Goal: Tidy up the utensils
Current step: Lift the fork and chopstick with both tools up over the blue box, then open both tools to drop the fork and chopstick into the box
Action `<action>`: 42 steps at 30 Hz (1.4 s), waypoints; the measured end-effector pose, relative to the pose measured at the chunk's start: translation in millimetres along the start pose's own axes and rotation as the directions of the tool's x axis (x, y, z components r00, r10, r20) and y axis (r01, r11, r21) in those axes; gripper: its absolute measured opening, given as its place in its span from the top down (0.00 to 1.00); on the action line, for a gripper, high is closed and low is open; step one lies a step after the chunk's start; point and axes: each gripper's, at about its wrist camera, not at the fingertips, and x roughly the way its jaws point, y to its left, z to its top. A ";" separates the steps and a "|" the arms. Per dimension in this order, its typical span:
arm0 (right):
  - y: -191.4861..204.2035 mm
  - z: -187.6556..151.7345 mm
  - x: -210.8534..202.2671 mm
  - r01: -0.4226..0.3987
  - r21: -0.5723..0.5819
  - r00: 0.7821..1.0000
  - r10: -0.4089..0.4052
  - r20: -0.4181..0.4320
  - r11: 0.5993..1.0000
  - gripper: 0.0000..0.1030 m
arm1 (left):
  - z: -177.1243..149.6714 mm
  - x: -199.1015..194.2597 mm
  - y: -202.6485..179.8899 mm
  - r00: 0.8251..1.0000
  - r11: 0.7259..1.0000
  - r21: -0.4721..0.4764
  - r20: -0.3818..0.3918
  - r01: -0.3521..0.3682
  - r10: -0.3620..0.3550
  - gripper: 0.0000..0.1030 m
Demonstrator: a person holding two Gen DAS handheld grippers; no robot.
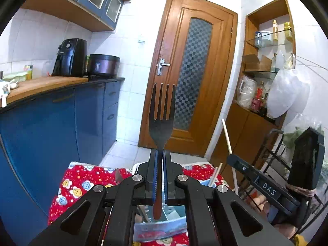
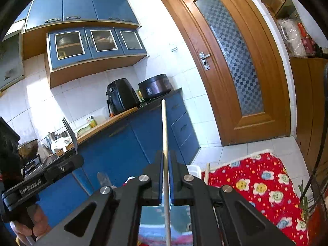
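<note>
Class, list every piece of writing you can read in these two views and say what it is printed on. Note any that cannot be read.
"DAS" – white letters on the side of the right hand-held gripper, left wrist view.
"GenRobot.AI" – on the side of the left hand-held gripper, right wrist view.
Packets on the counter and jars on the shelves: print too small to read.

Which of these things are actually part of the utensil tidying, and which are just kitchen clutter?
In the job:
dark metal fork, clamped in left gripper
pale wooden chopstick, clamped in right gripper

Just about:
black air fryer
dark round cooker
brown wooden door
</note>
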 end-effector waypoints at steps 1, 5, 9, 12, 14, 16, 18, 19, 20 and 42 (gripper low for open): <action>0.4 1.4 4.1 0.006 -0.006 1.000 -0.006 0.009 1.000 0.94 | -1.0 3.7 0.4 1.000 1.000 0.000 -0.003 0.000 0.000 0.96; 1.6 2.9 18.5 0.036 -0.034 0.998 -0.034 0.047 0.999 0.94 | -6.8 18.5 1.9 1.000 1.000 -0.002 -0.017 -0.008 0.008 0.96; -1.2 -3.1 31.2 0.064 -0.038 0.995 -0.061 0.073 0.997 0.94 | -14.8 29.5 4.4 0.999 1.000 -0.005 -0.029 -0.019 0.019 0.96; -0.6 -11.3 41.3 0.084 -0.067 0.994 -0.079 0.081 0.994 0.94 | -19.9 35.8 6.1 0.999 1.000 -0.007 -0.032 -0.014 0.014 0.96; 1.1 -16.7 45.9 0.102 -0.095 0.992 -0.094 0.083 0.990 0.94 | -23.8 39.7 6.6 0.999 1.000 -0.008 -0.041 -0.012 0.012 0.96; 0.9 -20.6 48.9 0.111 -0.110 0.992 -0.104 0.076 0.988 0.94 | -27.5 43.4 6.9 0.999 1.000 -0.005 -0.050 -0.015 0.015 0.96; 0.5 -25.5 50.6 0.109 -0.116 0.993 -0.102 0.065 0.987 0.94 | -31.6 45.9 8.0 0.998 1.000 -0.004 -0.059 -0.015 0.015 0.96; 1.6 -27.3 50.5 0.110 -0.123 0.993 -0.103 0.061 0.986 0.94 | -33.6 46.9 8.7 0.998 1.000 -0.006 -0.062 -0.014 0.014 0.96; 1.9 -29.1 50.8 0.110 -0.133 0.993 -0.104 0.056 0.985 0.94 | -35.5 48.1 9.2 0.998 1.000 -0.008 -0.066 -0.014 0.013 0.96; 9.5 -23.3 10.5 0.029 -0.091 0.999 -0.026 0.031 0.995 0.62 | -45.5 38.0 3.8 0.993 0.999 -0.015 -0.113 -0.039 0.037 0.77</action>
